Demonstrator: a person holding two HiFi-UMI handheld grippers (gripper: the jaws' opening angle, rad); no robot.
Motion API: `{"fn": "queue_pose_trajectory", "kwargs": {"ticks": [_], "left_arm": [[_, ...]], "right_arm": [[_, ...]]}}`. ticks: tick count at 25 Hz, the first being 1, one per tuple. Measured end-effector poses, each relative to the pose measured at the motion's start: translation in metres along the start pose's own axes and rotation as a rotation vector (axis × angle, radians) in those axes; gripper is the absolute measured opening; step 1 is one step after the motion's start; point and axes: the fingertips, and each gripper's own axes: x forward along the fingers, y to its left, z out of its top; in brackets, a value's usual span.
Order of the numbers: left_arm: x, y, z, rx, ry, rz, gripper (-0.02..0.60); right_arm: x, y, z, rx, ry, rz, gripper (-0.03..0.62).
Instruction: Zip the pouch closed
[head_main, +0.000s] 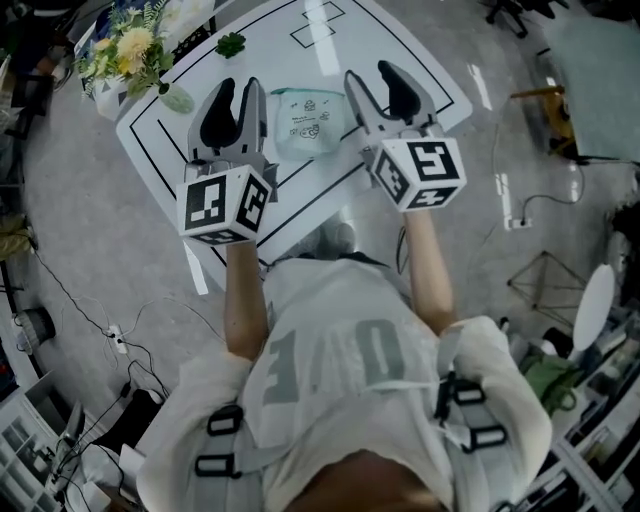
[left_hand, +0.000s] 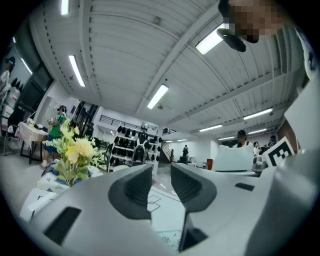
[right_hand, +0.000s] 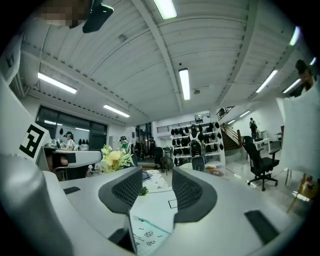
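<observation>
The pouch (head_main: 308, 122) is pale green and see-through, with small printed drawings; it lies flat on the white table (head_main: 400, 40), between my two grippers. My left gripper (head_main: 232, 105) is held up to the left of it, jaws apart and empty. To its right, my right gripper (head_main: 385, 90) is also raised and open with nothing in it. In the left gripper view the left gripper (left_hand: 160, 187) points level across the room, with a corner of the pouch (left_hand: 170, 239) low between the jaws. Below the right gripper (right_hand: 157, 187) in its own view, the pouch (right_hand: 147, 236) shows too.
A bunch of yellow and white flowers (head_main: 130, 50) stands at the table's far left corner, with a small green sprig (head_main: 231, 44) near it. Black lines mark the tabletop. Cables lie on the grey floor (head_main: 90, 220), and a rack (right_hand: 197, 142) and an office chair (right_hand: 260, 162) stand far off.
</observation>
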Motion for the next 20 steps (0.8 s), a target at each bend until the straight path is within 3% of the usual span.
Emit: {"fn": "queue_pose_trajectory", "kwargs": {"ticks": [3,7,11,20], "left_arm": [[-0.014,-0.018,0.02,0.068,-0.078,0.03,0.049],[-0.029,-0.029,0.032,0.139,-0.126,0.064,0.01],[-0.037,-0.028,0.031,0.149,-0.149,0.073,0.008],[-0.046,-0.022,0.017,0.144,-0.094,0.098,0.006]], "right_arm": [[-0.017,0.013,0.02,-0.04,-0.068,-0.006,0.094],[-0.037,0.024,0.034,-0.096,-0.129,-0.049,0.014],[-0.051,0.032,0.024,-0.109,-0.125,-0.082,0.008],[-0.067,0.035,0.004,-0.092,-0.08,-0.078,0.008]]}}
